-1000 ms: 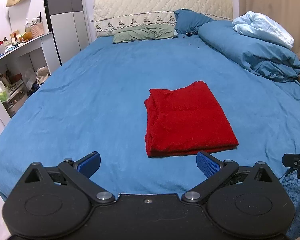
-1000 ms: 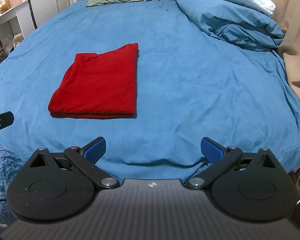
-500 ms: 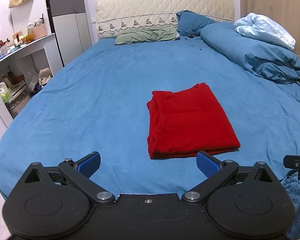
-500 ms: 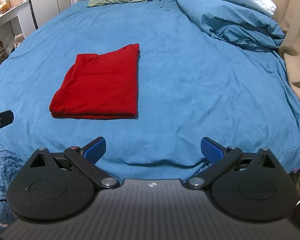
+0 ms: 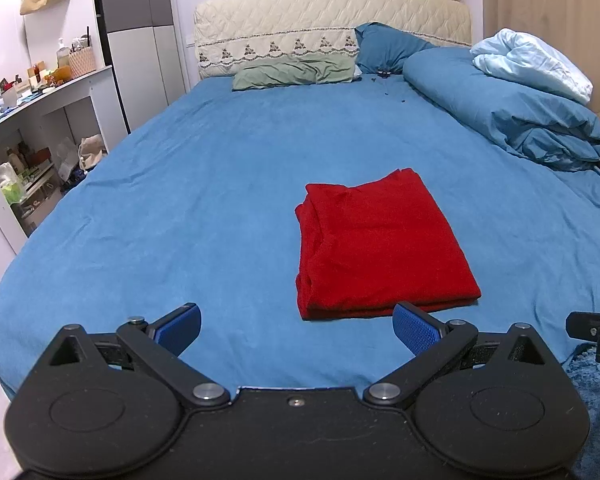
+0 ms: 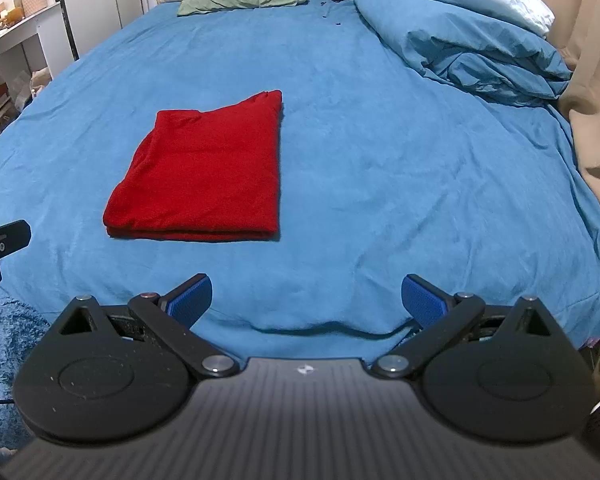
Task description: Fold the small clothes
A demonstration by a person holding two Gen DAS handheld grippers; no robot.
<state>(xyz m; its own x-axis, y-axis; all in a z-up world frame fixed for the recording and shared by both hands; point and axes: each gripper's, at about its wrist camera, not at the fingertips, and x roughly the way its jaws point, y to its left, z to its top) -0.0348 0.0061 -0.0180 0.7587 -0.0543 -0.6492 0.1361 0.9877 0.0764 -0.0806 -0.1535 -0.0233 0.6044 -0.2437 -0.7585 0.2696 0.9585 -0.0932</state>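
On blue bedsheet: folded red garment at 12 o'clock; left gripper and right gripper both spread wide, holding nothing.

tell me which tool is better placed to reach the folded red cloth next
Left, probably. The left tool is open with the red cloth just ahead; from the open right tool it lies further off to the left.
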